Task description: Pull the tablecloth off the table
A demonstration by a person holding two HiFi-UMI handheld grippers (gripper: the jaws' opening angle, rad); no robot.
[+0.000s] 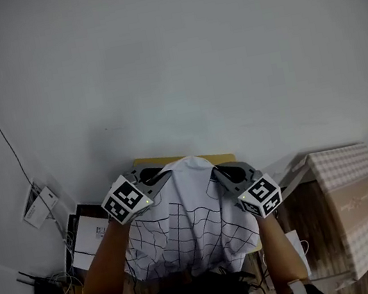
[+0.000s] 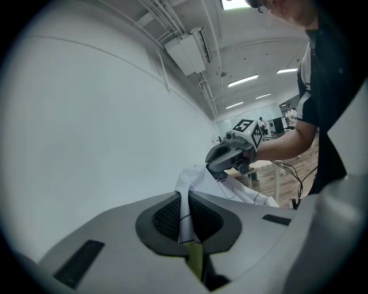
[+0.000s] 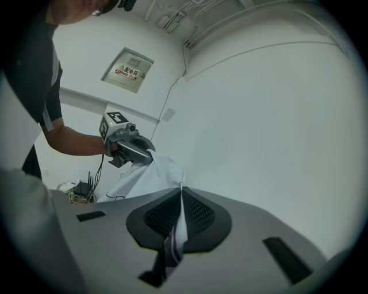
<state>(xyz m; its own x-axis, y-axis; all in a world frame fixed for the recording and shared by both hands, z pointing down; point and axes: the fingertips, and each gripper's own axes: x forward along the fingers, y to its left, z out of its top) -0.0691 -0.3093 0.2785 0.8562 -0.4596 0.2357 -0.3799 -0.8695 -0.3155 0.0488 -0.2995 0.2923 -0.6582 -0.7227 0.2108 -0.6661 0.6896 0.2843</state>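
Two tongs (left tongs [image 1: 164,175], right tongs [image 1: 218,170]), one tablecloth [image 1: 191,226], one table [image 1: 146,162], one checked box [image 1: 356,204].

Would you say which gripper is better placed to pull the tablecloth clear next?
Neither: left gripper and right gripper each clamp the tablecloth at similar height, so pull with both.

Checked box [image 1: 358,196] right, on wood floor [image 1: 309,219]; router [image 1: 48,293], cables [image 1: 61,282] lower left.

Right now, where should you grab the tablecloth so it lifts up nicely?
Pinch the tablecloth along its top edge, one grip near each end, coming from the left and right. The left gripper and right gripper are shut on it there, and it hangs spread out between them, so that hold probably works best.
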